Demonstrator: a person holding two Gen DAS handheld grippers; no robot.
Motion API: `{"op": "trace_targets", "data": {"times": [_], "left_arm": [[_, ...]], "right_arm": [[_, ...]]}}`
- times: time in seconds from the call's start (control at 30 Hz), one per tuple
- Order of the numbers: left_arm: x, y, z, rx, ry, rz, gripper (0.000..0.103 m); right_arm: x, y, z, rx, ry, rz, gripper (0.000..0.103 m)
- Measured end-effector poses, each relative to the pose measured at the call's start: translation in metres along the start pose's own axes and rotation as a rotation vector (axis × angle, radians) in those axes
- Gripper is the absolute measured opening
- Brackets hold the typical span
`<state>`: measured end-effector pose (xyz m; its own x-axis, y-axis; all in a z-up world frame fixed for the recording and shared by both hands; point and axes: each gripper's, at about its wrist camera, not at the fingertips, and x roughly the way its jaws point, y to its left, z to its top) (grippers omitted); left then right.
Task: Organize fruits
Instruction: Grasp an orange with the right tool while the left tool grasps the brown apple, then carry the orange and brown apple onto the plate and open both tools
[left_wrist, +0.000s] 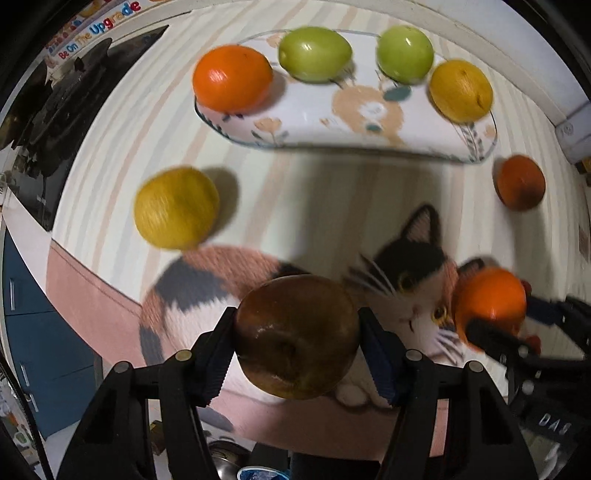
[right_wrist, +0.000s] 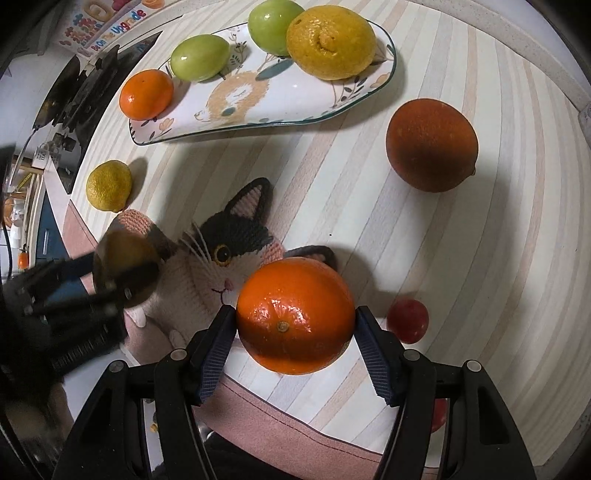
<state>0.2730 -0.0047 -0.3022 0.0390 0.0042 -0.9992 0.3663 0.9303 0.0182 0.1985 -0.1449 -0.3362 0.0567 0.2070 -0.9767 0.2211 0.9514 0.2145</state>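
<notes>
Left wrist view, largest item first: a striped mat in cream, peach and pale grey bands covers the table, printed with a calico cat rendered in a knitted texture and edged in pink. On the mat sits an elongated, glossy ceramic plate with a thin dark rim and a painted animal motif. It carries a smooth shiny tangerine at one end, two waxy green fruits along its far side, and a dimpled yellow lemon at the other end. Off the plate, a second yellow lemon lies on the mat well apart to the left, blurred, and a dull, dark-orange round fruit lies just beside the plate's right end. The left gripper has black fingers with ribbed blue pads; both pads press the sides of a brown, glossy round fruit with a shallow dimple, over the cat print. Right wrist view: the right gripper is clenched on a bright, pebbled orange, stem scar facing the camera, both pads touching its sides, near the mat's front edge. A small smooth red fruit lies just beside the right-hand finger.
</notes>
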Motion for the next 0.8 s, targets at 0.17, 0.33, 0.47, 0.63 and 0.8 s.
{"op": "trace_targets", "data": {"times": [0.17,0.33,0.47,0.63,0.8], "left_arm": [[0.004,-0.009,-0.009,0.013,0.008,0.006,0.061],[-0.003,-0.009,-0.005,-0.015,0.002,-0.034,0.061],[-0.033,0.007,0.008,-0.023,-0.048,-0.059,0.061],[-0.06,0.014,0.056,-0.001,-0.108,-0.05,0.061],[-0.054,0.02,0.103,0.02,-0.1,-0.034,0.062]], "right_arm": [[-0.001,0.002,0.002,-0.028,-0.001,-0.015,0.068],[-0.003,0.003,0.001,-0.033,-0.007,-0.022,0.067],[-0.018,0.0,0.012,0.006,-0.046,0.023,0.067],[-0.045,0.002,0.048,0.034,-0.126,0.072,0.067],[-0.047,0.009,0.096,0.032,-0.174,0.055,0.067]]}}
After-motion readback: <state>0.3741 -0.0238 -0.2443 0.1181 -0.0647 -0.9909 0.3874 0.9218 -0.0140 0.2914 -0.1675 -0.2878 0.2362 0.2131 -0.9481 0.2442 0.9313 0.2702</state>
